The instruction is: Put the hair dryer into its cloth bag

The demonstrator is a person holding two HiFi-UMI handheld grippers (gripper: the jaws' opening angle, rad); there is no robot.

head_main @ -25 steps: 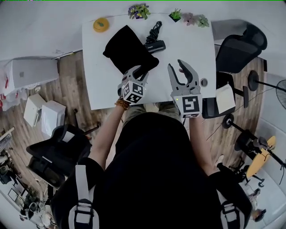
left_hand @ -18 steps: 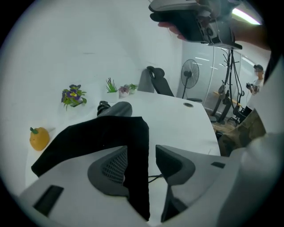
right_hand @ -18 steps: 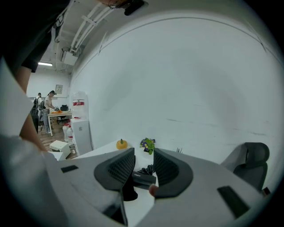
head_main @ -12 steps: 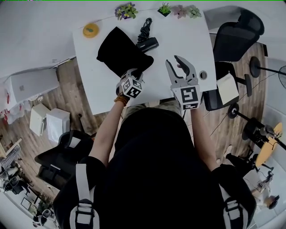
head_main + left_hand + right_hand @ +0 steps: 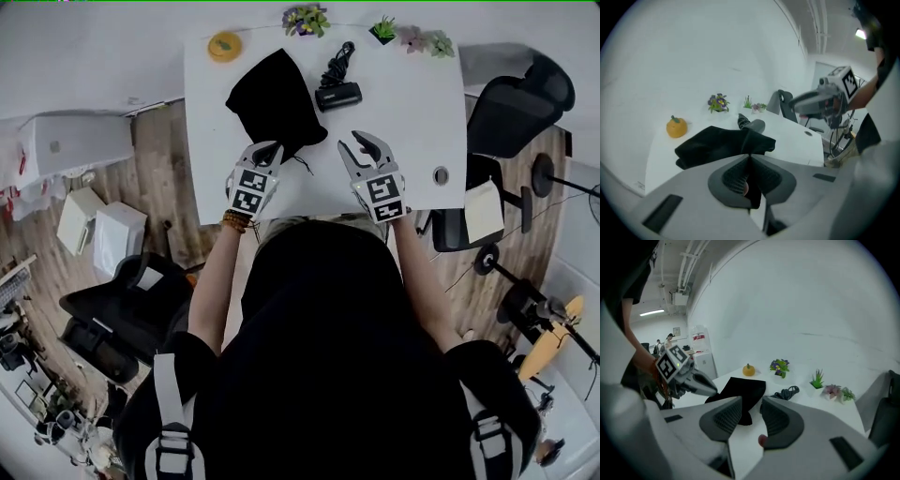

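My left gripper (image 5: pixel 270 147): jaws have just closed and now pinch the near edge of the black cloth bag (image 5: pixel 272 98), which lies on the white table (image 5: pixel 412 112). My right gripper (image 5: pixel 356 142): jaws partly open, nothing between them, over the table's front. Hair dryer (image 5: pixel 337 96) lies just beside the bag, its 1 cord (image 5: pixel 336 66) coiled behind.

On the table (image 5: pixel 403 122), the cloth bag (image 5: pixel 272 98) lies left of centre with the hair dryer (image 5: pixel 338 94) just beside it on the right. A fruit ornament (image 5: pixel 225 45) stands at the far left corner, with three potted plants (image 5: pixel 305 19) (image 5: pixel 382 30) (image 5: pixel 427 42) along the far edge. The left gripper (image 5: pixel 272 147) is at the bag's near corner, and the right gripper (image 5: pixel 359 143) is over the table to its right.
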